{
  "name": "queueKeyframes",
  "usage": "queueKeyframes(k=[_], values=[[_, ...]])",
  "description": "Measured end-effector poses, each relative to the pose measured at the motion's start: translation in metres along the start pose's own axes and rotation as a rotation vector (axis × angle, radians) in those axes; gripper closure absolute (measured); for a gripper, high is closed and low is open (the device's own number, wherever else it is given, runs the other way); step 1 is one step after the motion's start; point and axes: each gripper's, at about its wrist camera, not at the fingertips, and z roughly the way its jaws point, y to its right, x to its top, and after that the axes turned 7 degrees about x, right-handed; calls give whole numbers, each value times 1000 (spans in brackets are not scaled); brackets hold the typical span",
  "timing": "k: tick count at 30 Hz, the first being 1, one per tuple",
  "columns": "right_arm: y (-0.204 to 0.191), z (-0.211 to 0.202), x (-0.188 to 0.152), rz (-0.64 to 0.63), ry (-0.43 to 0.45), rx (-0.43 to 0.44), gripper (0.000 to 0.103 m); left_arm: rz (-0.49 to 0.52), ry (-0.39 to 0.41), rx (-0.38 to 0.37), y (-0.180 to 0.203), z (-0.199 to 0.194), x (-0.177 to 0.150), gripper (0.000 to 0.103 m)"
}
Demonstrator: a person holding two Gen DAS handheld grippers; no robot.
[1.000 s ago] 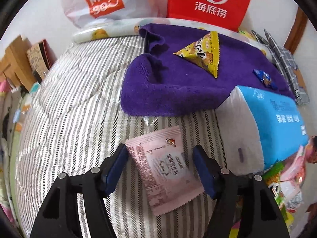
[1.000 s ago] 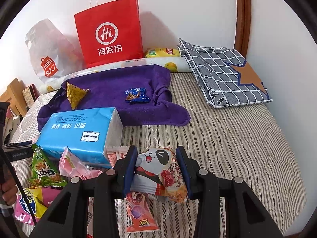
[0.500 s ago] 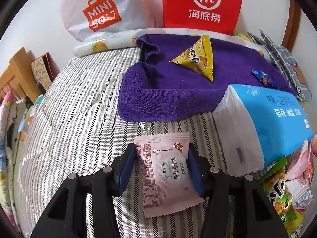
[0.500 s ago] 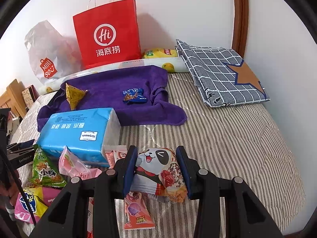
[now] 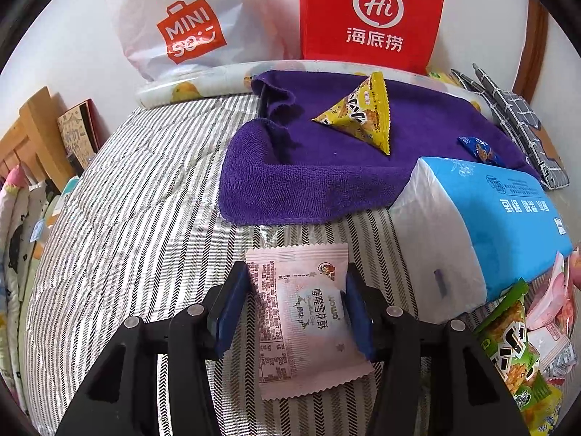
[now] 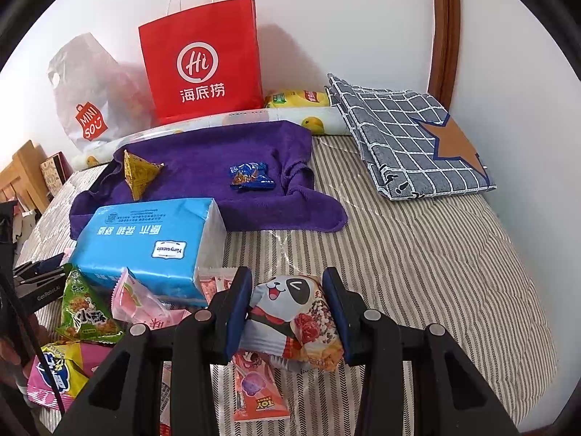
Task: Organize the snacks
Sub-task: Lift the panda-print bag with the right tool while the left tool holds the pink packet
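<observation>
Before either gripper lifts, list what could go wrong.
1. The left gripper pinches the flat pink snack packet only by its edges; it may buckle and slip out.
2. The right gripper squeezes the puffy panda snack bag; it may crush or pop.
3. The Toy Story packet lies partly under the panda bag and may get dragged along.

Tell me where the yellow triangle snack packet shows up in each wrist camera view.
Left wrist: yellow triangle packet sits upper centre-right, on the purple towel.
Right wrist: yellow triangle packet sits left of centre, on the towel's left part.
Shared landmark: the red Hi paper bag stands behind the towel.
</observation>
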Motion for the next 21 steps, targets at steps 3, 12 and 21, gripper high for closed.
queueKeyframes(k=[3,12,21], values=[[0,-1,1,-1,6,2,64,0,0,-1,0,0,0,50],[0,-2,0,0,3,-2,64,17,-2,-7,0,-2,-1,52],[-1,-4,-1,2,9,-3,64,-7,-45,-58,-5,-6,-3,52]])
